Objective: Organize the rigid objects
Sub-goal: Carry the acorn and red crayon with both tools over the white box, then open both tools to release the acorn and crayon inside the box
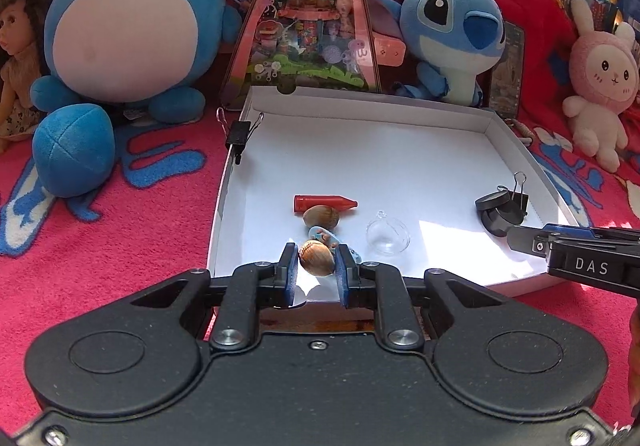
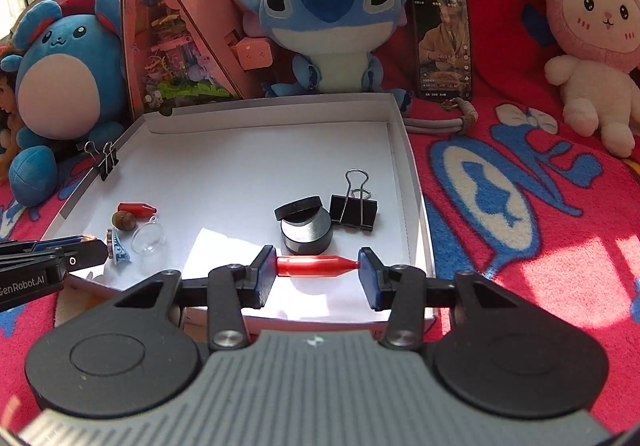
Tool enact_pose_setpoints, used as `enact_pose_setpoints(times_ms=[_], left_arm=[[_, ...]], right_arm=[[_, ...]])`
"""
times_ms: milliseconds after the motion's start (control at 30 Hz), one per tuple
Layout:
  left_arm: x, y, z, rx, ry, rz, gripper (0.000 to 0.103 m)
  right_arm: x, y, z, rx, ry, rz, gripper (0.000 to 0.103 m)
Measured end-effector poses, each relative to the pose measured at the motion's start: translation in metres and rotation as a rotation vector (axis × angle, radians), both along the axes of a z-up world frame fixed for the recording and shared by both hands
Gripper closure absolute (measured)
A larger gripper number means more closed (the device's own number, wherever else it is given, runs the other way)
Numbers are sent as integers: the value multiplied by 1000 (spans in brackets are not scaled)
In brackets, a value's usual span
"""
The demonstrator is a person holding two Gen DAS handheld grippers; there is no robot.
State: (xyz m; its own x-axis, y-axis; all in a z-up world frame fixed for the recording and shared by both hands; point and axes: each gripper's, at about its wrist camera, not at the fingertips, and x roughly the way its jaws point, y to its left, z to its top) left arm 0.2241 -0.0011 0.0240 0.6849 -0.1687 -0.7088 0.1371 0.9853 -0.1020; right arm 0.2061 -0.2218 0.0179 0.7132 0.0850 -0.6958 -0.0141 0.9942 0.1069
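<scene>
My left gripper [image 1: 317, 262] is shut on a brown ribbed nut [image 1: 316, 263] just above the near left corner of the white box tray [image 1: 360, 102]. Beyond it in the tray lie a blue trinket [image 1: 322, 235], a second nut [image 1: 321, 215], a red bullet-shaped piece [image 1: 324, 203] and a clear glass ball [image 1: 388, 236]. My right gripper [image 2: 318, 266] is shut on another red bullet-shaped piece [image 2: 316, 266], held end to end between the pads over the tray's [image 2: 272, 114] near right part. Just past it stand a black round case [image 2: 306, 228] with its lid ajar and a black binder clip [image 2: 354, 206].
A binder clip [image 1: 239, 134] is clamped on the tray's left wall. Plush toys [image 1: 120, 18], a pink triangular box [image 1: 308, 14] and a phone [image 2: 442, 40] stand behind the tray on a red patterned blanket [image 1: 120, 214]. A doll [image 1: 16, 58] sits at the far left.
</scene>
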Motion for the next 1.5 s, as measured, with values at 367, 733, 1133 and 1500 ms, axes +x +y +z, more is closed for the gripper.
enact_pose_setpoints(times_ms=[367,733,1133,1500], left_arm=[[6,-6,-8,4,-11,-4,84],[12,-8,-11,28,-38,16,82],[8,-12,-8,34,-54,-6,43],[-22,-5,6,24,-114,-29,16]], right_arm=[[6,0,-7,7,4,-6,54],[12,4,-13,-4,-19,0,54],[11,0,-11,31,-22,-3,39],[-9,-8,-2,70,-60,14,23]])
